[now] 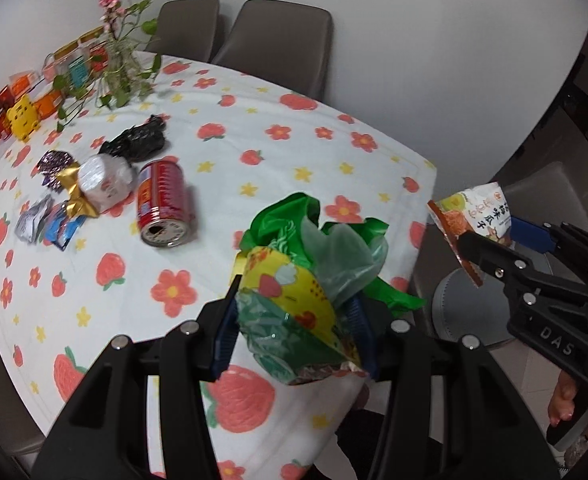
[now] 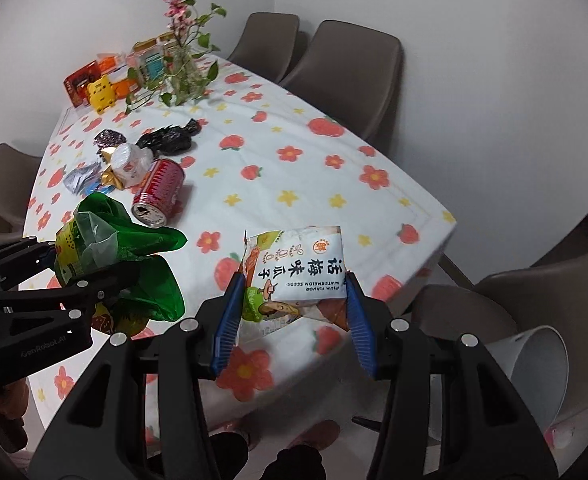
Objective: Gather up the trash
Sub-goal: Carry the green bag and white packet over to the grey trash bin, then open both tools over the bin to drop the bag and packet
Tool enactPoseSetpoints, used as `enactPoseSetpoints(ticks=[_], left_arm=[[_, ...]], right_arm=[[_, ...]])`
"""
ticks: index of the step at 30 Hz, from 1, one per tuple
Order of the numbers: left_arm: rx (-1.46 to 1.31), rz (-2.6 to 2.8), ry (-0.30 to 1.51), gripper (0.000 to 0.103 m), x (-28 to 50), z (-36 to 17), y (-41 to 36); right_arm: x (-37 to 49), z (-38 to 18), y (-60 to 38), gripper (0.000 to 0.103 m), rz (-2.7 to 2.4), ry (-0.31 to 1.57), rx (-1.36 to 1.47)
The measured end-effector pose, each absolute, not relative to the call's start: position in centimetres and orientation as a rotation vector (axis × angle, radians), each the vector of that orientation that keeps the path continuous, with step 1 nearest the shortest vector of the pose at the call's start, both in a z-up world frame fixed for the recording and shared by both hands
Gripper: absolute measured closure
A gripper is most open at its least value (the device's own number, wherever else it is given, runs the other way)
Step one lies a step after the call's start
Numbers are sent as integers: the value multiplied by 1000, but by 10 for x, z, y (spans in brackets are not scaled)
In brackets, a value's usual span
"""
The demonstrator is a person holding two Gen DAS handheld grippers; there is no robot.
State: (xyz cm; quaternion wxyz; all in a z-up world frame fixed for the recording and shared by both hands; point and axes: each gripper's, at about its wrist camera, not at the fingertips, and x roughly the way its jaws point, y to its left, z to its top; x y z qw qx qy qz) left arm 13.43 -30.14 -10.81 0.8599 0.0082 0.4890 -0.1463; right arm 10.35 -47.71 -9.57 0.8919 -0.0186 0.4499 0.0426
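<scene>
Both grippers (image 1: 294, 320) (image 2: 291, 312) tilt downward, jaws clamping wrappers (image 1: 294, 300) (image 2: 294, 268).

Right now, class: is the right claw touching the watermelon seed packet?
Touching. The right wrist view shows the right claw with both blue pads pressed against the watermelon seed packet.

White cloth (image 2: 334, 184) with red strawberries and flowers covers the counter; red can (image 1: 161, 204); green bag (image 1: 294, 216); black crumpled wrapper (image 1: 135, 144).

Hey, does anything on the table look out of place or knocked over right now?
Yes: the red can lies on its side, open end toward the camera, beside a cluster of crumpled wrappers and a black bag. No spill visible.
</scene>
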Motion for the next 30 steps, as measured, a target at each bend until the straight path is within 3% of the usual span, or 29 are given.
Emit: enactPoseSetpoints(ticks=[16,30], left_arm=[[179,-711,1001,54,84,-99,-616],[275,-860,1025,51,94,-134,-745]], right_arm=[[-22,-102,-773,55,-342,944,137],[-28,-123,-848,53,-410,948,205]])
